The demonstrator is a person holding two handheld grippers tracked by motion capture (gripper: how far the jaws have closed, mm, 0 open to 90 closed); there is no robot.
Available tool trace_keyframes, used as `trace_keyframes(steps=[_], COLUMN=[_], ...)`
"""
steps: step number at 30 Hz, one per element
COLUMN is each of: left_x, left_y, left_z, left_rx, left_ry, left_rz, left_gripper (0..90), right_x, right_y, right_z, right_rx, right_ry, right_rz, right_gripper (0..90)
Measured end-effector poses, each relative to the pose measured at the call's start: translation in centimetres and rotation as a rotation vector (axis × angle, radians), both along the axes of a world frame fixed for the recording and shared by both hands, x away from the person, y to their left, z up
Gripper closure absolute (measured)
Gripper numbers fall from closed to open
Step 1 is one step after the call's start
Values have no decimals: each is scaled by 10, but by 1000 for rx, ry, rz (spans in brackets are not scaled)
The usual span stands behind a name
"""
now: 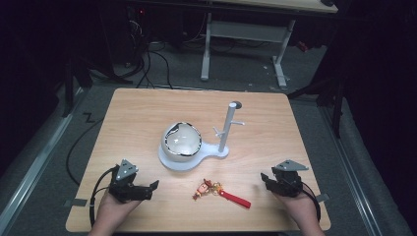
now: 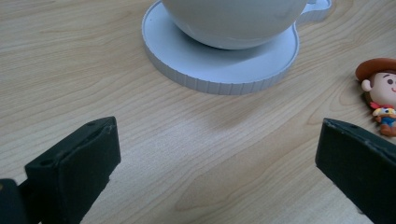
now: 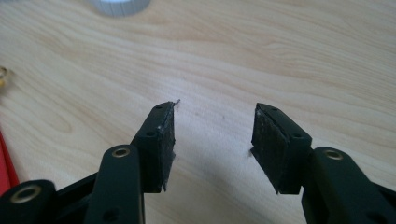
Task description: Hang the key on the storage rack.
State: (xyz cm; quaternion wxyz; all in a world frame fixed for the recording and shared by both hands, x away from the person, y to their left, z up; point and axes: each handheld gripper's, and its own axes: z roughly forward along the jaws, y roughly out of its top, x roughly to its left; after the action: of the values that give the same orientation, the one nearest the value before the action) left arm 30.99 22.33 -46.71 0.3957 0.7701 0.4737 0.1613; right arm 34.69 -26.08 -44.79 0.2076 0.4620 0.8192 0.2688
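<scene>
- The left gripper (image 1: 147,189) rests low at the near left of the wooden table (image 1: 137,113), held by the person's left hand (image 1: 112,209); its jaws stand wide apart with bare wood between them, as the left gripper view shows.
- A white bowl (image 1: 182,139) with a dark rim sits on the round end of a white stand base (image 1: 169,161), near the table's middle.
- A white post (image 1: 226,127) with short pegs rises upright from the base's narrow end, just right of the bowl.
- A small cowboy figure keychain (image 1: 205,188) with a red strap (image 1: 236,198) lies flat on the wood between the two grippers, nearer than the base.
- The right gripper (image 1: 268,181) rests at the near right, in the right hand (image 1: 301,209); its jaws are moderately parted and grip nothing.
</scene>
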Motion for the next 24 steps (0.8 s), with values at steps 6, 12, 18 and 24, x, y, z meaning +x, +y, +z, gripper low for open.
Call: trace_keyframes(steps=[6, 12, 18, 24], left_x=[1, 1, 3, 0], left_y=[4, 12, 15, 14], left_z=[-4, -4, -5, -8], left_rx=[10, -29, -37, -28], left_ry=[9, 15, 25, 34], left_rz=[10, 26, 25, 4], left_gripper=[7, 7, 7, 7], right_x=[7, 21, 35, 44], right_y=[9, 12, 11, 15], right_z=[1, 13, 21, 25], right_rx=[-73, -120, -193, -320], right_ry=[125, 261, 425, 542], right_rz=[34, 14, -13, -19], right_gripper=[458, 521, 543, 558])
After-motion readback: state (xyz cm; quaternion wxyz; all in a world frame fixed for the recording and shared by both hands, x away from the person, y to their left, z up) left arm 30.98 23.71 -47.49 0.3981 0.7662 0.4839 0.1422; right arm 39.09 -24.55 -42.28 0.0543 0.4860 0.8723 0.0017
